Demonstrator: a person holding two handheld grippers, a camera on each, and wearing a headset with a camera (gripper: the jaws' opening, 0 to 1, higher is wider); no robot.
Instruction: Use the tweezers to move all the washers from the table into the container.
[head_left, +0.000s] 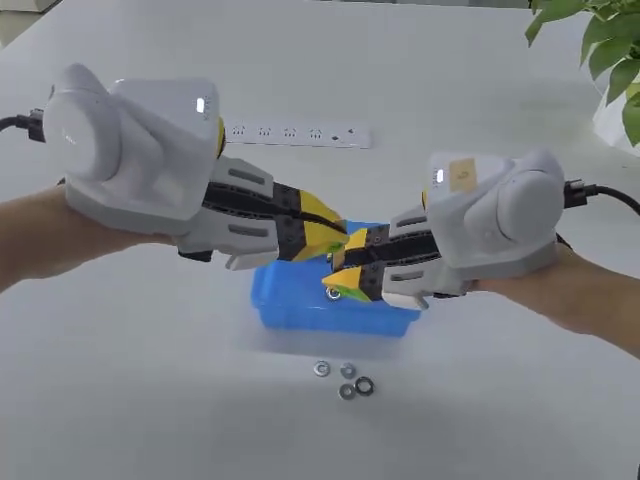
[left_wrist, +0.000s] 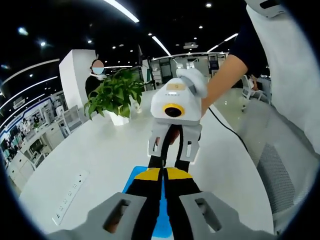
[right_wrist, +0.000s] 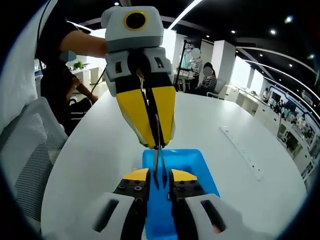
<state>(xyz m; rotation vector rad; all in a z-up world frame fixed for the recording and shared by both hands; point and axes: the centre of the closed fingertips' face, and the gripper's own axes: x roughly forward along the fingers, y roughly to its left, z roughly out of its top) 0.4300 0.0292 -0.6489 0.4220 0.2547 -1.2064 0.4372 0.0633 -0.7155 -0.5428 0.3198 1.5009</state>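
Because four washers (head_left: 321, 369) lie in a loose cluster on the table (head_left: 150, 400) just on the person's side of the container (head_left: 300, 305), the next pick-up is towards the person and below the jaws. They are close to the blue wall but clear of it. Both grippers meet tip to tip above the container, about equally near the cluster.

The left gripper (head_left: 335, 235) carries the tool. In the right gripper view its yellow jaws are clamped on the tweezers (right_wrist: 156, 140). The long axis of the tweezers runs straight out from those jaws towards the right gripper (head_left: 342, 275), ending over the blue floor. The right jaws stand narrowly apart with the tweezer tips between them; I cannot tell whether they press on the tines.

In the head view a small ring (head_left: 333, 293), probably a washer, hangs at the tips over the container. Whether it is gripped or already dropping is unclear.

Beyond lie a power strip (head_left: 295, 133) and a plant (head_left: 600, 50).
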